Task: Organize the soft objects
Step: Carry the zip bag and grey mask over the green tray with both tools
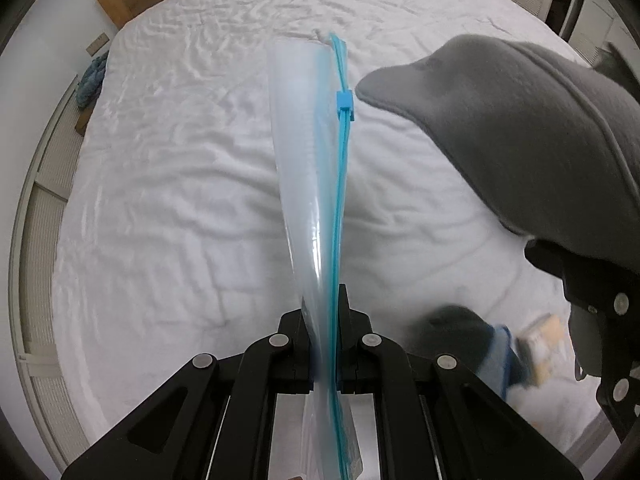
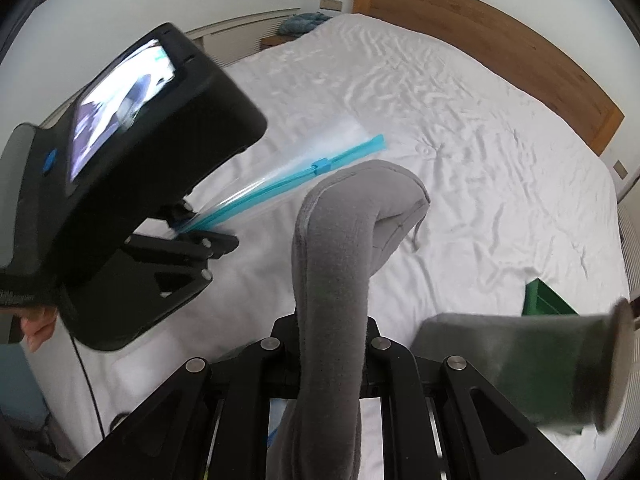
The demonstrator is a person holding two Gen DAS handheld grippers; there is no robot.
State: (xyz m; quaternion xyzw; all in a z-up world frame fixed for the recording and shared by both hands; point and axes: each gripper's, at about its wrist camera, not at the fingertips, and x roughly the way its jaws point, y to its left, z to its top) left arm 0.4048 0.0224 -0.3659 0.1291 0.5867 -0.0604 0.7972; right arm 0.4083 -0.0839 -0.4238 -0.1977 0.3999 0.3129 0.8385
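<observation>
Zip bag (image 1: 316, 184) first: clear plastic, teal double seal strip along its top edge, one blue slider (image 1: 345, 105) partway up. Left gripper (image 1: 326, 320) is pinched tight on that seal edge, so the bag hangs in the air above the white bed sheet (image 1: 180, 200). Right gripper (image 2: 332, 344) is clamped on one grey fleece piece (image 2: 332, 280), soft and floppy, its tip drooping over toward 1 o'clock just beside the bag. That makes one bag, one fleece, two grippers. Sheet is wrinkled but wide open from 9 to 12 o'clock, wooden headboard (image 2: 500, 40) along the far edge.
</observation>
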